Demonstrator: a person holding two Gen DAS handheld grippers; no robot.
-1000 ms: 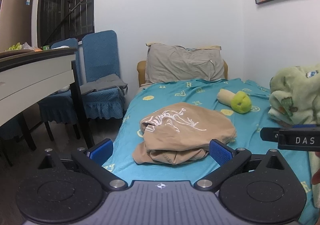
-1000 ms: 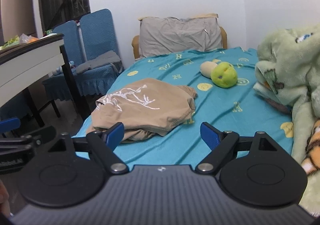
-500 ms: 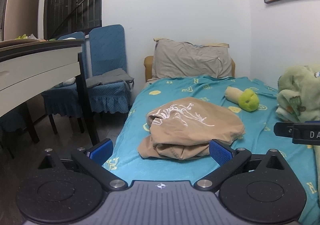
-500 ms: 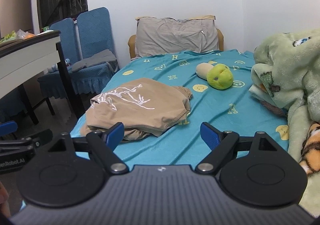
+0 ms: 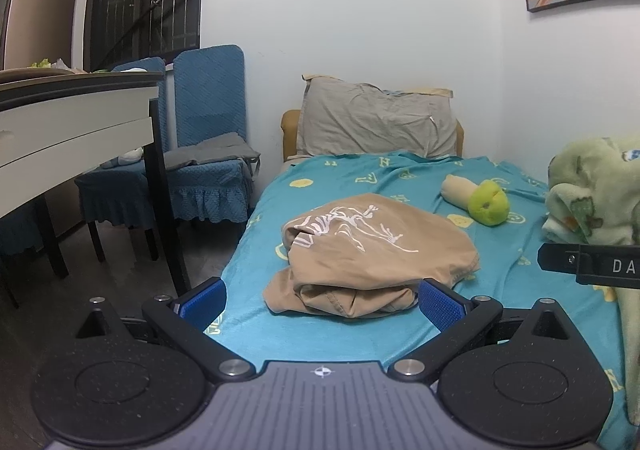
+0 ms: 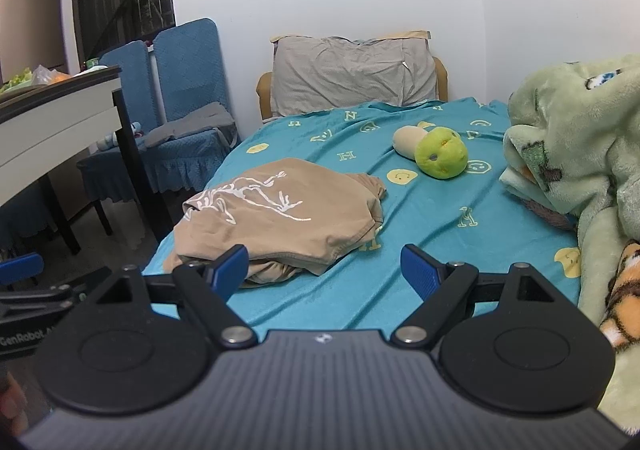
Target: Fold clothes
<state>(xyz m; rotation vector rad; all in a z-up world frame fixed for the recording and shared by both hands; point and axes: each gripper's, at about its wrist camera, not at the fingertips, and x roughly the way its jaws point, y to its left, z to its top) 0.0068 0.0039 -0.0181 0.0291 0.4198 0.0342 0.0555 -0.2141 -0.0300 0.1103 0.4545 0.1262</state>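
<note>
Tan shirt bundled on the bed

The tan shirt (image 5: 372, 254) lies near the bed (image 5: 360, 330) left edge; left gripper (image 5: 320, 304) and right gripper (image 6: 324, 270) hover wide and empty before it, plush toy (image 6: 436, 152) beyond.

Both cameras sit low near the foot of the bed (image 5: 320, 334), facing the pillow (image 5: 376, 122) (image 6: 352, 74); probably side by side.

Folded shirt (image 5: 376, 250) on bed (image 5: 320, 326), plush toy (image 5: 478, 200) behind-right, pillow (image 5: 376, 126) at head, blanket (image 6: 580, 138) right, chairs (image 5: 204, 154) and table (image 5: 76, 118) left.
</note>
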